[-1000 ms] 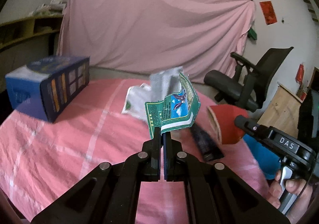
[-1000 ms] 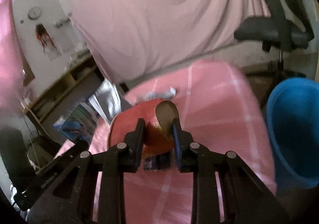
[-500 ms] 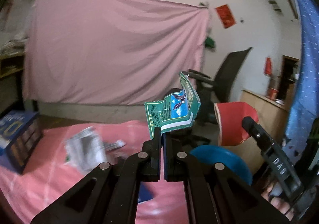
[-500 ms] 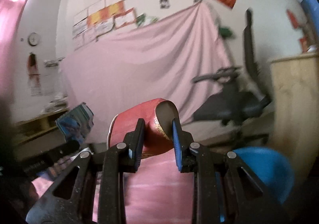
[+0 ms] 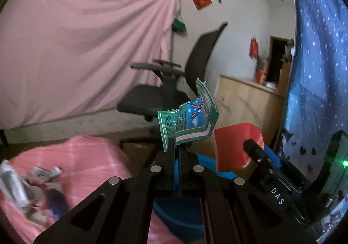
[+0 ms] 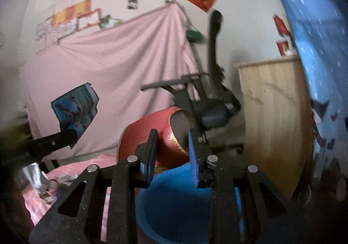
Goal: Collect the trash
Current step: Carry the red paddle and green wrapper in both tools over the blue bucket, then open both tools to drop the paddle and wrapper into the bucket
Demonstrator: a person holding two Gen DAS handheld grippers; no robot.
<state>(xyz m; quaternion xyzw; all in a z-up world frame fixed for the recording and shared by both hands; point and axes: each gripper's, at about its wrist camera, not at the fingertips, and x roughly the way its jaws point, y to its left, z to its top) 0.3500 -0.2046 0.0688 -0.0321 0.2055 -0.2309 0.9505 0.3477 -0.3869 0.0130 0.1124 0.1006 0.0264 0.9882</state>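
My left gripper (image 5: pixel 177 146) is shut on a torn green and blue wrapper (image 5: pixel 188 121) and holds it in the air above a blue bin (image 5: pixel 180 213). My right gripper (image 6: pixel 171 137) is shut on a crushed red paper cup (image 6: pixel 152 135), held over the blue bin (image 6: pixel 174 198). The red cup (image 5: pixel 236 146) shows in the left wrist view to the right of the wrapper. The wrapper (image 6: pixel 75 109) shows in the right wrist view at the left. More wrappers (image 5: pixel 32 181) lie on the pink-covered table (image 5: pixel 91 161).
A black office chair (image 5: pixel 174 87) stands behind the bin. A wooden cabinet (image 6: pixel 271 118) is at the right, next to a blue dotted curtain (image 5: pixel 315 70). A pink sheet (image 5: pixel 82 48) hangs on the back wall.
Both grippers have swung right, away from the table, carrying the wrapper and the red cup over the blue bin. The blue box has left the view.
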